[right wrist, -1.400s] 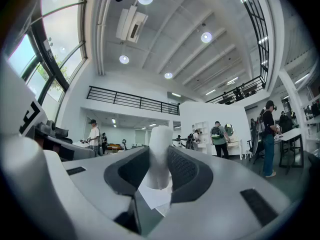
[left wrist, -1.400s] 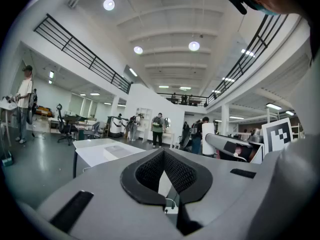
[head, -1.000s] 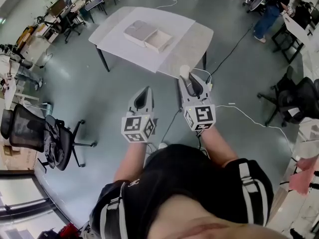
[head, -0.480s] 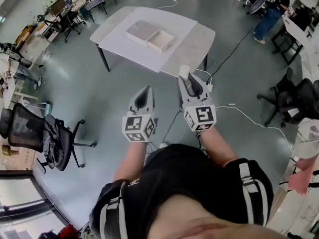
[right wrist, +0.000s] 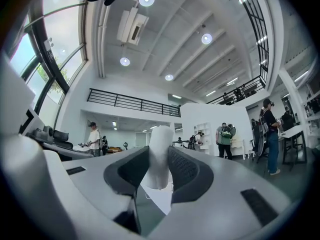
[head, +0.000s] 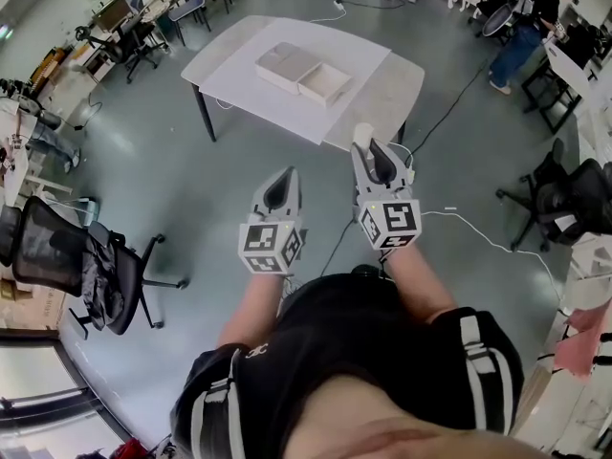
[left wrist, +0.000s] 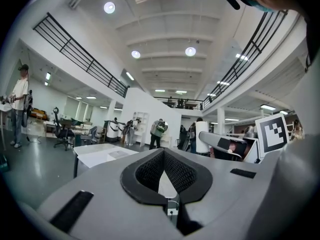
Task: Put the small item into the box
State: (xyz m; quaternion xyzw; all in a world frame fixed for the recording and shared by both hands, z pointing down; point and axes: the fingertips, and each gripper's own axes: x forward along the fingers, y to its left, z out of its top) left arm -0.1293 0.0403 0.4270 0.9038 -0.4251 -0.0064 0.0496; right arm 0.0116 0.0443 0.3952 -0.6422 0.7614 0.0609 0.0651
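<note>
The box (head: pixel 308 73) is pale beige with an open tray beside its lid. It lies on a white table (head: pixel 239 89) ahead of me, also visible in the left gripper view (left wrist: pixel 102 154). My right gripper (head: pixel 366 142) is shut on a small white cylinder-shaped item (head: pixel 362 134), which stands upright between its jaws (right wrist: pixel 161 136). It is held in the air over the floor, short of the table's near edge. My left gripper (head: pixel 284 177) hangs beside it at the left, its jaws closed (left wrist: pixel 163 155) with nothing between them.
A black office chair (head: pixel 96 266) stands on the grey floor at the left and another chair (head: pixel 574 199) at the right. A white cable (head: pixel 483 229) trails across the floor near the table. A person (head: pixel 516 27) stands at the far right.
The table and box have slid nearer and to the right in the head view. Both grippers keep their pose and the white item stays in the right jaws.
</note>
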